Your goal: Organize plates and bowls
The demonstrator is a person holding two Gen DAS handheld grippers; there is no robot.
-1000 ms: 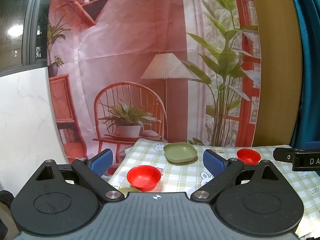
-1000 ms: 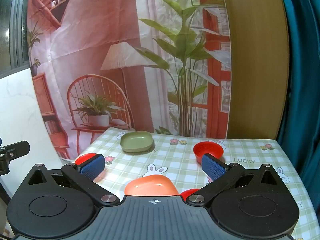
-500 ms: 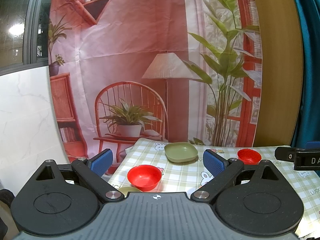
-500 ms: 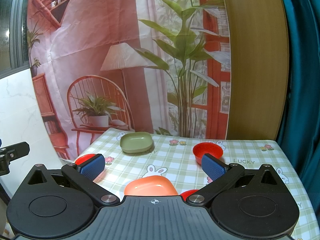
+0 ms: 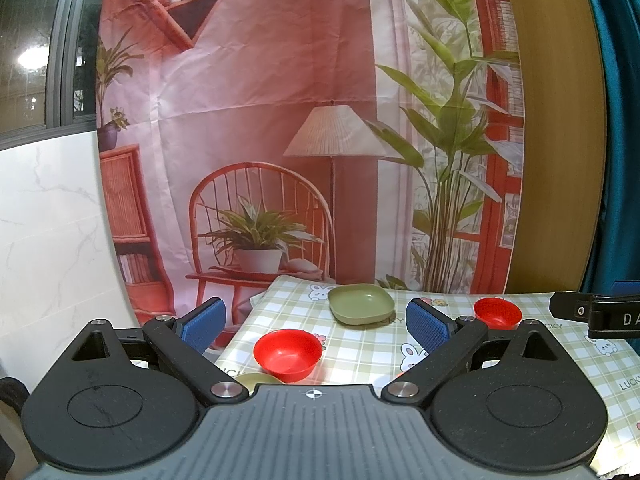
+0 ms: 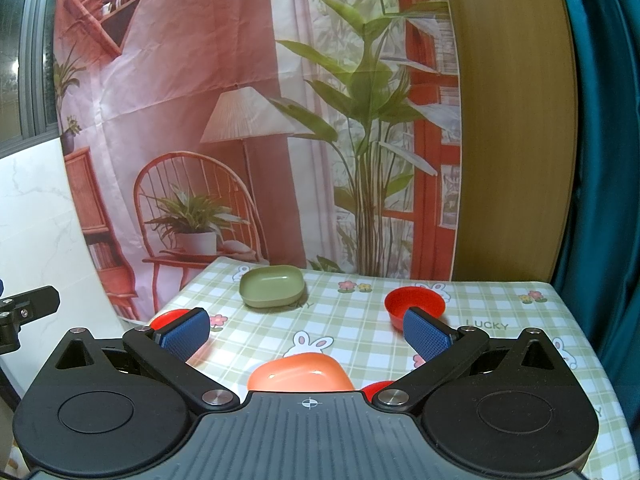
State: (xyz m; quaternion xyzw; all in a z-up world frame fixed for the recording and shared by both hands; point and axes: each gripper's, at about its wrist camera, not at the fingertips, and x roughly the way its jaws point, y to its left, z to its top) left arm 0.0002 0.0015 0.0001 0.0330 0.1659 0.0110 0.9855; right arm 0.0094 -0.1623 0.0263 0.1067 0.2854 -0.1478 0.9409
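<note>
Left wrist view: the left gripper (image 5: 316, 318) hangs level above the near left corner of the desk (image 5: 368, 344), pointing across it toward the printed backdrop (image 5: 260, 100). Its blue fingers (image 5: 203, 322) are spread wide with nothing between them. Framed in that gap sits a red bowl (image 5: 288, 350), upright on the checked cloth. Just below it, a pale green rim (image 5: 250, 381) peeks over the gripper body; I can't tell whether that is a plate or a bowl. At the far edge lies a green plate (image 5: 362, 304), and past the right finger sits a second red bowl (image 5: 497, 312). The other tool pokes in at the right edge.

Right wrist view: the right gripper (image 6: 306, 332) is also level and above the near side of the desk (image 6: 352, 320), aimed the same way. Its fingers (image 6: 426, 336) are wide apart too, holding nothing. Close under it is an orange plate (image 6: 300, 372), partly hidden by the gripper body. A sliver of red (image 6: 378, 387) shows beside that plate; too little is visible to name it. The green plate (image 6: 272, 285) sits far left on the desk, a red bowl (image 6: 415, 304) far right behind the right finger, and another red bowl (image 6: 170, 318) peeks out behind the left finger.

Count so far: two red bowls clearly seen, one green plate, one orange plate, plus two partly hidden pieces. All stand apart, none stacked.
</note>
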